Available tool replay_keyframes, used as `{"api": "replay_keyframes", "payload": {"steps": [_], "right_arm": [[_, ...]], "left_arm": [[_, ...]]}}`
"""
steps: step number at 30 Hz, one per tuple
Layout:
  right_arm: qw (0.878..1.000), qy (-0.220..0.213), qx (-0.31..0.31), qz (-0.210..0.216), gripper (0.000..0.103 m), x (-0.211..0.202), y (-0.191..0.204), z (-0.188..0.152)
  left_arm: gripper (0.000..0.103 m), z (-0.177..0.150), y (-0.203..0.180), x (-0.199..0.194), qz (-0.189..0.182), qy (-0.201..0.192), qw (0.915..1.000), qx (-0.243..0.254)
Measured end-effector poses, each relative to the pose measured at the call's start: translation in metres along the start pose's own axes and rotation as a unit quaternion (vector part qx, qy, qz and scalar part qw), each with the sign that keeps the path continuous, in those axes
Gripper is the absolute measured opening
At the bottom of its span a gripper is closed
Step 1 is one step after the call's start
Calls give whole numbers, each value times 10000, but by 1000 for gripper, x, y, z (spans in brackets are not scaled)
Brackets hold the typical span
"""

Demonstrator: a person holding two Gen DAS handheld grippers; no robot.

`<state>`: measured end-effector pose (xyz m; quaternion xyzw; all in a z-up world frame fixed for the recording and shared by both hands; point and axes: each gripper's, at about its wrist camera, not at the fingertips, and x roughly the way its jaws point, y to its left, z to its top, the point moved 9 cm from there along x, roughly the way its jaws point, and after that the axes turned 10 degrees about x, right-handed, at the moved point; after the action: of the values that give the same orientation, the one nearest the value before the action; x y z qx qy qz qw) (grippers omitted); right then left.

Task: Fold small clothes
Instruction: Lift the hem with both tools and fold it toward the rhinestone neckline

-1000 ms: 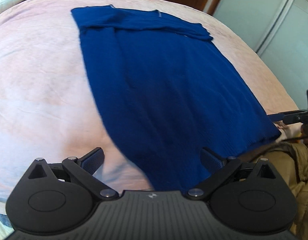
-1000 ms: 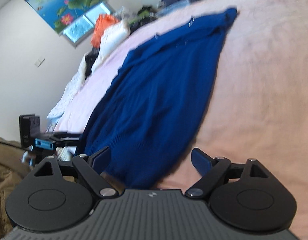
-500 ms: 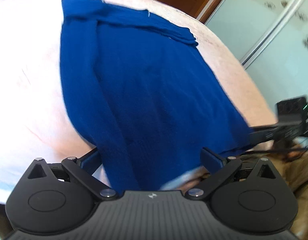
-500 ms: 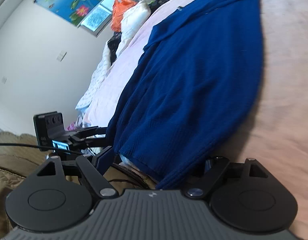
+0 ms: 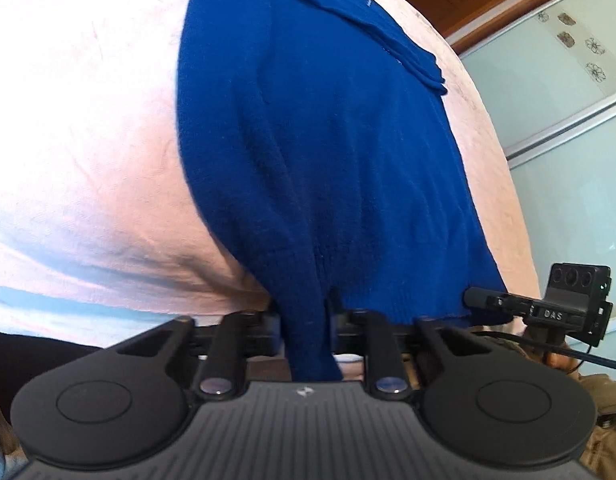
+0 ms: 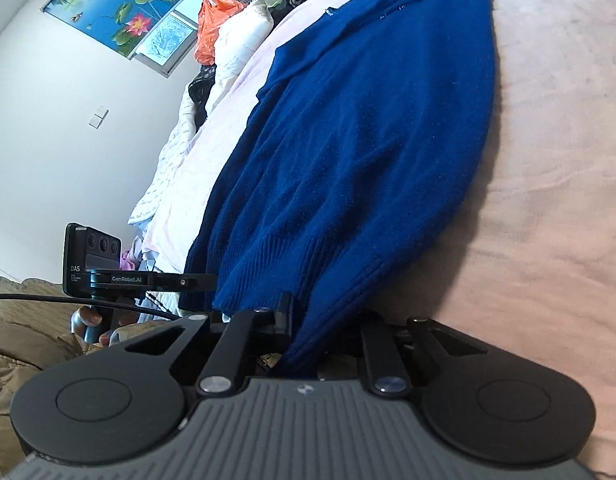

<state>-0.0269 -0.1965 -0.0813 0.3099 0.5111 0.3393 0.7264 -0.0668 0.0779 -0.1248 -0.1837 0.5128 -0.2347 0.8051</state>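
The left gripper (image 5: 308, 320) had its jaws drawn almost together, pinching a bunched fold of the blue sweater (image 5: 320, 152) at the ribbed hem; a tongue of the knit hung down between the jaws toward the gripper's body. The right gripper (image 6: 303, 320) was likewise nearly closed on the hem at the other corner, with the fabric pulled into a narrow pleat between its jaws. Both pairs of jaws had just been closing, with the sweater between them.

Ahead of both sets of jaws the sweater (image 6: 368, 140) lay spread on the pink bedspread (image 5: 79, 128), deep blue knit, its hem nearest the jaws and its collar end farthest away. A sleeve lay folded across the far end. Soft ridges ran up the cloth from each pinch point.

In the left wrist view the right gripper's camera block (image 5: 576, 300) showed just to the right of the jaws, at the hem's other corner; in the right wrist view the left gripper's camera block (image 6: 91, 260) sat to the left of the jaws.

A second ago both grippers stood wide open over the hem with the cloth lying flat and ungripped; the hem was now gathered into each.
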Motion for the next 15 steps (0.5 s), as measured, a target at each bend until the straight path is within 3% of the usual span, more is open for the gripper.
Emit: {"api": "replay_keyframes", "payload": {"steps": [3, 9, 15], "right_arm": [[10000, -41, 15, -58, 13, -3, 2, 1], [9993, -248, -246, 123, 12, -15, 26, 10], [9974, -547, -379, 292, 12, -27, 39, 31]], "left_arm": [[12, 3, -11, -8, 101, -50, 9992, 376], [12, 32, -39, -28, 392, -604, 9921, 1027], [12, 66, -59, -44, 401, -1281, 9830, 1256]]}}
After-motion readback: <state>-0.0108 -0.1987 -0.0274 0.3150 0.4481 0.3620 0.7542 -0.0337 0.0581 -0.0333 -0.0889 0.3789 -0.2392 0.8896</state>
